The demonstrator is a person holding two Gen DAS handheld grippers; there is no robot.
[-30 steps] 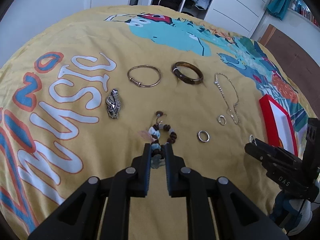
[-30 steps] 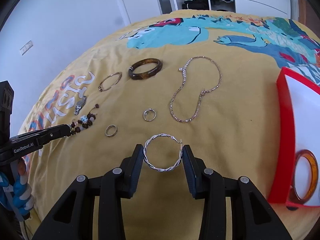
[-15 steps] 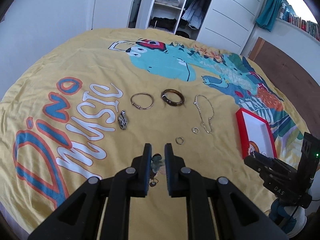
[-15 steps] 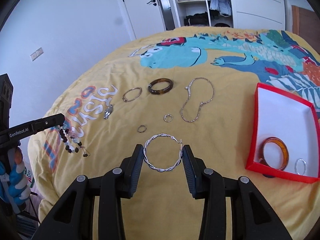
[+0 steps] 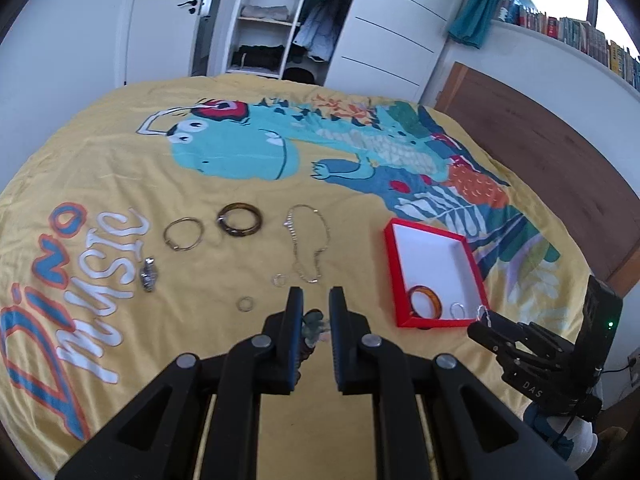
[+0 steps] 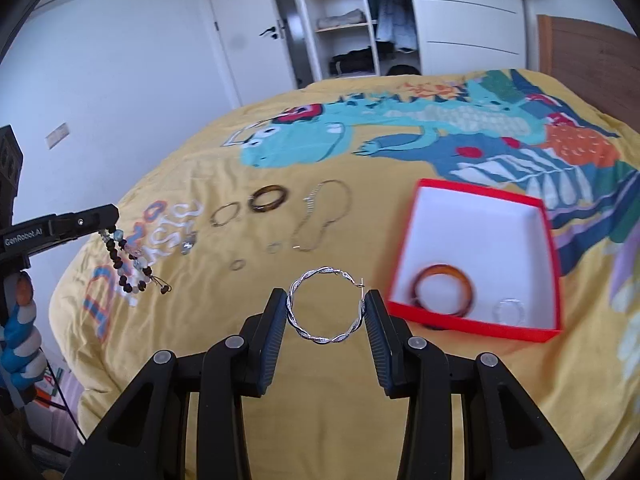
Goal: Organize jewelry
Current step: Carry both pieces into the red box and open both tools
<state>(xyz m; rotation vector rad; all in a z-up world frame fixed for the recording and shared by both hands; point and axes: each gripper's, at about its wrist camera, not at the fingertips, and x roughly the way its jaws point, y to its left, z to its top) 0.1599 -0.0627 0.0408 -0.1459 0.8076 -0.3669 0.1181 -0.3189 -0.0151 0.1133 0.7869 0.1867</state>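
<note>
My left gripper (image 5: 316, 314) is shut on a beaded bracelet (image 5: 311, 325) and holds it high above the yellow bedspread; in the right wrist view the bracelet (image 6: 128, 264) dangles from that gripper (image 6: 108, 220). My right gripper (image 6: 325, 310) is shut on a twisted silver hoop (image 6: 325, 310), left of the red box (image 6: 536, 330). The box (image 5: 390, 260) holds an amber bangle (image 5: 426, 302) and a silver ring (image 5: 457, 311). On the bed lie a dark bangle (image 5: 239, 220), a thin gold bangle (image 5: 183, 234), a chain (image 5: 308, 244), a silver charm (image 5: 148, 274) and two small rings (image 5: 245, 304).
The bed carries a yellow dinosaur-print cover (image 5: 256, 148). An open wardrobe (image 5: 276, 20) stands behind it. A wooden headboard (image 5: 552, 152) runs along the right. The right gripper (image 5: 486, 322) shows at the lower right of the left wrist view.
Both grippers have risen and pulled back from the bed. The left one lifted the beaded bracelet off the cover. The red box has come fully into view.
</note>
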